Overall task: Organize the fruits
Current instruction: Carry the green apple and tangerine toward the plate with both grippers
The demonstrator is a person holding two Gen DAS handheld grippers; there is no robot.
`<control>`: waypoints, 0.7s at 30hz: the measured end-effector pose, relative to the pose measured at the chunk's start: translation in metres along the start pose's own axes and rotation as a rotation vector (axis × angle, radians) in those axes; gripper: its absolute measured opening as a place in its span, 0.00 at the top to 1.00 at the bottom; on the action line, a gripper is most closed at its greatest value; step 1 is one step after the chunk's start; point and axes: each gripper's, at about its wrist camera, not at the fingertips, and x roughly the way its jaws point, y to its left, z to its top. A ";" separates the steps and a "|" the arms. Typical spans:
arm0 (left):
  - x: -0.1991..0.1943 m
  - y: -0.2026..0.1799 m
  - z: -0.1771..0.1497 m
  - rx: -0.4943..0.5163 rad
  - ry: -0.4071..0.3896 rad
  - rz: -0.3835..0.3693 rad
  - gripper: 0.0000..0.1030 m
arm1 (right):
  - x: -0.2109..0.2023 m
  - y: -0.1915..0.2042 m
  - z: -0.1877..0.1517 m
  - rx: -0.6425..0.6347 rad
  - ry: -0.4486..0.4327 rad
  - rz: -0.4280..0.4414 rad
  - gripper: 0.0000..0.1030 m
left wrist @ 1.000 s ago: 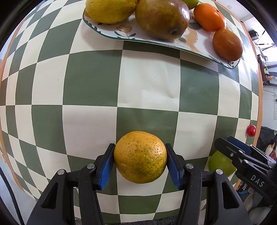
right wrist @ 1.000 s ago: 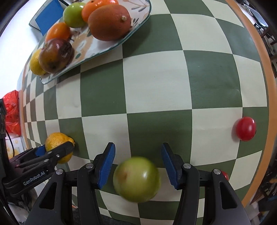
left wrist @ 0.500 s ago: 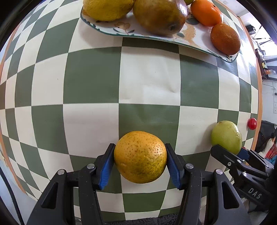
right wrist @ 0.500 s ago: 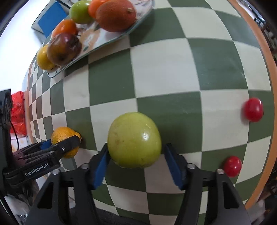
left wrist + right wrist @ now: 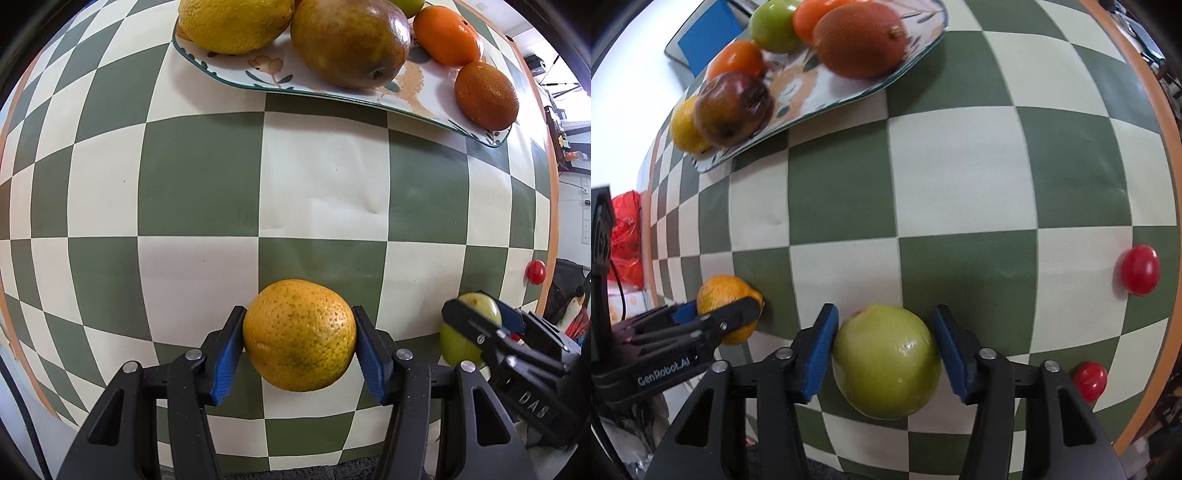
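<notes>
With your left gripper [image 5: 299, 345] clamped on the orange [image 5: 299, 334], close the right gripper [image 5: 884, 356], its pads just clear, squarely across the green fruit [image 5: 886, 362] before lifting toward the plate [image 5: 424, 99].

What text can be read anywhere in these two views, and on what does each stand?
"DAS": on the body of the right gripper, seen in the left wrist view.
"GenRobot.AI": on the body of the left gripper, seen in the right wrist view.
The plate bears only painted flowers, no words. Items beyond the table are too small to read.
</notes>
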 end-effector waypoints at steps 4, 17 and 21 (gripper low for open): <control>-0.005 -0.002 0.004 0.012 -0.006 -0.002 0.48 | -0.002 0.005 -0.004 -0.022 0.001 -0.017 0.46; 0.000 -0.008 0.006 0.025 0.011 0.002 0.48 | -0.007 0.003 -0.004 -0.010 0.071 0.135 0.31; -0.003 -0.009 0.009 0.022 0.009 0.004 0.48 | 0.012 0.016 -0.008 -0.006 0.119 0.182 0.33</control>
